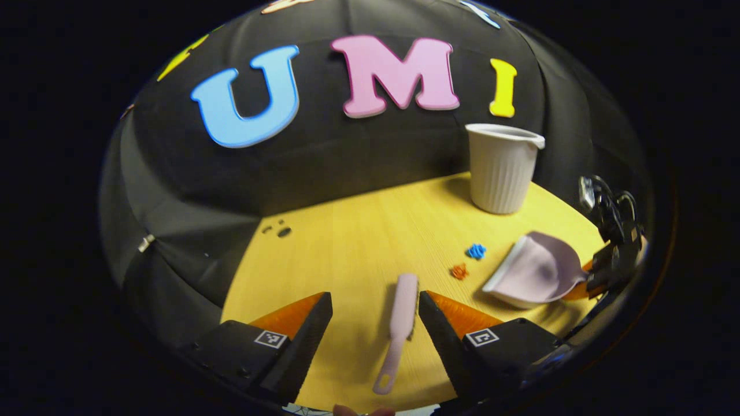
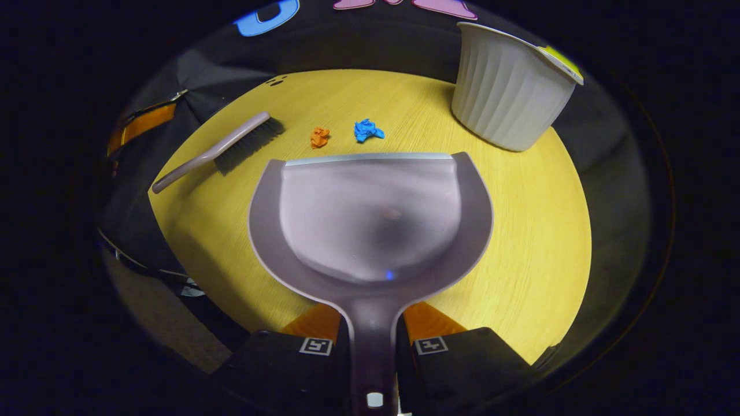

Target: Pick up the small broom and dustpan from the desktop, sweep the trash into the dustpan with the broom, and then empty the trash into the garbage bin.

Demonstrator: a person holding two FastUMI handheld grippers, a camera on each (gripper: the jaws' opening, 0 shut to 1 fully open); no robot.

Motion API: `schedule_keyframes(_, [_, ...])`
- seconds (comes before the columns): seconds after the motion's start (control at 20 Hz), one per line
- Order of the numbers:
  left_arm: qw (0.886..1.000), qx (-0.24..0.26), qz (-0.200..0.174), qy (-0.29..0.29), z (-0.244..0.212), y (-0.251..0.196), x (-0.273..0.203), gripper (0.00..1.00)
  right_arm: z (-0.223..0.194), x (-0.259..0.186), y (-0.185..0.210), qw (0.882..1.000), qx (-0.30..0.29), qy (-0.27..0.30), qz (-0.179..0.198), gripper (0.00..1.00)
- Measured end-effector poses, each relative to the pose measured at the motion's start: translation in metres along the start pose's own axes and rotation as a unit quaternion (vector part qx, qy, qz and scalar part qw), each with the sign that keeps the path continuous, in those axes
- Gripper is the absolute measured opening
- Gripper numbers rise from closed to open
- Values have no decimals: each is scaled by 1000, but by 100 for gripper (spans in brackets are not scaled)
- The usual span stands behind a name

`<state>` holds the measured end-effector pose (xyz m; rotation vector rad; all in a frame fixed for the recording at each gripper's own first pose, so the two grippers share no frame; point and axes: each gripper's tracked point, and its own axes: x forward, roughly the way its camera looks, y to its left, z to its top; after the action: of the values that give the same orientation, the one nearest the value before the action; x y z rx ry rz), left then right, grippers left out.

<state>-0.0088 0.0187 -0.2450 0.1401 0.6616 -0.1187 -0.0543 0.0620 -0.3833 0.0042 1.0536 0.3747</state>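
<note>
Right claw (image 2: pixel 373 341) is closed tight on the dustpan (image 2: pixel 370 219) handle, both fingers pressed against its sides, and the handle's end with a small hole runs out of the right gripper view at the bottom. Left claw (image 1: pixel 374 323) stands wide open with nothing held, its fingers on either side of the broom (image 1: pixel 399 323) without touching it. From largest to smallest: the table (image 1: pixel 358 242) is round-edged, with a yellow wood-grain top, and the booth's black cloth rises behind it. On its far side stands the bin (image 2: pixel 506 95), a pale ribbed plastic tub that flares toward a rolled rim; its inside is hidden. The dustpan is smooth, glossy lilac plastic, a wide scoop with raised side walls and a straight pale front lip that faces the trash; I cannot tell whether the lip touches the table. The broom is the same lilac, a slim curved handle ending in a loop, with short dark bristles along one side, lying flat on the table. Just beyond the dustpan's lip lie two crumpled scraps, a blue scrap (image 2: pixel 367 130) and a smaller orange scrap (image 2: pixel 319 137), near each other but apart.
</note>
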Motion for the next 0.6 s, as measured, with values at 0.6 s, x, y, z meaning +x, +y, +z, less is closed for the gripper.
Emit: schedule_keyframes(0.6, [976,19,-68,208,-99,-26,82,87,-7,-40,-21,999,6,-10,-31,36])
